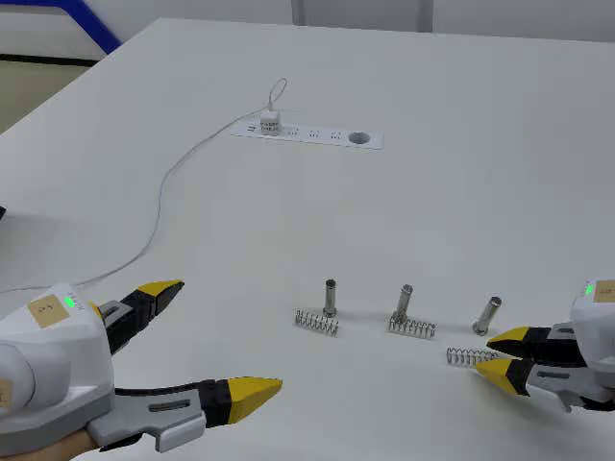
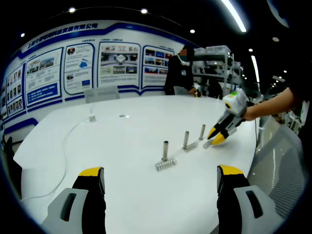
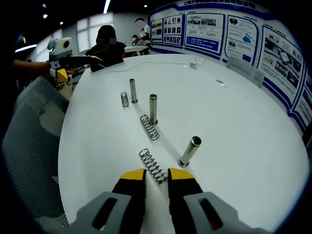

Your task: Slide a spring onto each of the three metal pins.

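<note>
Three upright metal pins (image 1: 331, 296) (image 1: 404, 302) (image 1: 489, 314) stand in a row on the white table (image 1: 461, 173). A spring lies flat beside each one: the left spring (image 1: 317, 323), the middle spring (image 1: 411, 328) and the right spring (image 1: 464, 356). My right gripper (image 1: 500, 353) sits low at the right spring's near end. In the right gripper view its jaws (image 3: 157, 174) stand narrowly apart, with that spring's (image 3: 152, 165) end between the tips. My left gripper (image 1: 211, 338) hovers wide open at the front left, holding nothing.
A white power strip (image 1: 307, 133) with a plugged charger lies at the back, and its cable (image 1: 163, 187) trails toward the left edge. A mesh chair (image 3: 29, 146) stands by the table's rim. People stand beyond the far side (image 2: 178, 73).
</note>
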